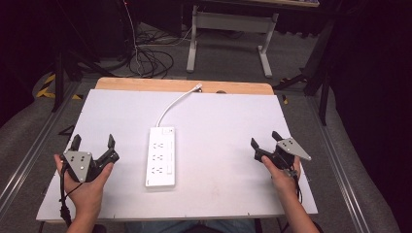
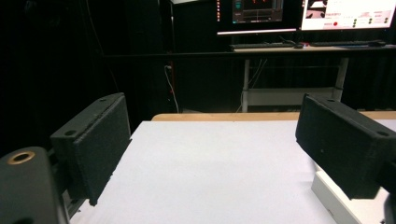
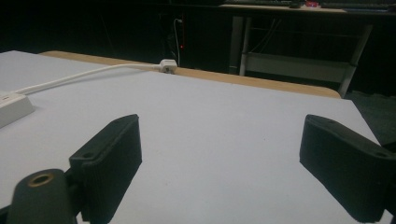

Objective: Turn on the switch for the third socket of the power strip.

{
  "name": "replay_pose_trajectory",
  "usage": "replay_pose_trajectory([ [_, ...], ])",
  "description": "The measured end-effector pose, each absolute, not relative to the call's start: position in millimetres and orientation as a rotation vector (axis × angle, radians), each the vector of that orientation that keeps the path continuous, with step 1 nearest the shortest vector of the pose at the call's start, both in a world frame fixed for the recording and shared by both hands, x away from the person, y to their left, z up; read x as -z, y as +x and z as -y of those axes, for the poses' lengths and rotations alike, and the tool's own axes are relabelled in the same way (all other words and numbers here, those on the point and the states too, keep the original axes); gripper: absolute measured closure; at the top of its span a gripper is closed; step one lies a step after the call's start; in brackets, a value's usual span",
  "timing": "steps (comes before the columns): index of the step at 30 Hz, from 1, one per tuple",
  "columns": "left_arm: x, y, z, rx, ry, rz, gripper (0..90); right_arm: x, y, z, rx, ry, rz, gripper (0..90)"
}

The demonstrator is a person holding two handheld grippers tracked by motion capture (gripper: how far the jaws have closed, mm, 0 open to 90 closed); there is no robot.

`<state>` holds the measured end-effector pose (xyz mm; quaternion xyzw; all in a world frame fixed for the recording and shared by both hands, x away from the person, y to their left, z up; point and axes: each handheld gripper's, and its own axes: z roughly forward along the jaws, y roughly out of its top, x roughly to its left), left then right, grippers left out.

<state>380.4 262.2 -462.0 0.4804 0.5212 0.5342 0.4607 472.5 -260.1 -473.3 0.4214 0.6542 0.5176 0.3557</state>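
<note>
1. A white board covered a wooden table in a dark room, with desk legs and loose cables on the floor beyond it.
2. The left gripper rested at the board's near left, held in the person's left hand, its jaws spread wide apart with nothing between them.
3. Just to that gripper's right lay a white power strip, lengthwise away from the person; its cord curved toward the far edge and ended in a plug.
4. Well to the strip's right, the right gripper sat in the right hand, jaws likewise parted and empty.
</note>
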Motion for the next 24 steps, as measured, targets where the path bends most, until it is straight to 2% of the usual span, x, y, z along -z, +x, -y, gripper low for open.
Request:
replay_pose_trajectory([
  [7,462.0,380.0,-262.4,-1.316,1.182,-1.282,14.6,473.3,472.5,259.9,-1.338,1.089,-1.690,13.5],
  [24,459.3,377.0,-263.7,-1.278,1.182,-1.255,53.4,473.4,472.5,259.9,-1.338,1.088,-1.688,13.4],
])
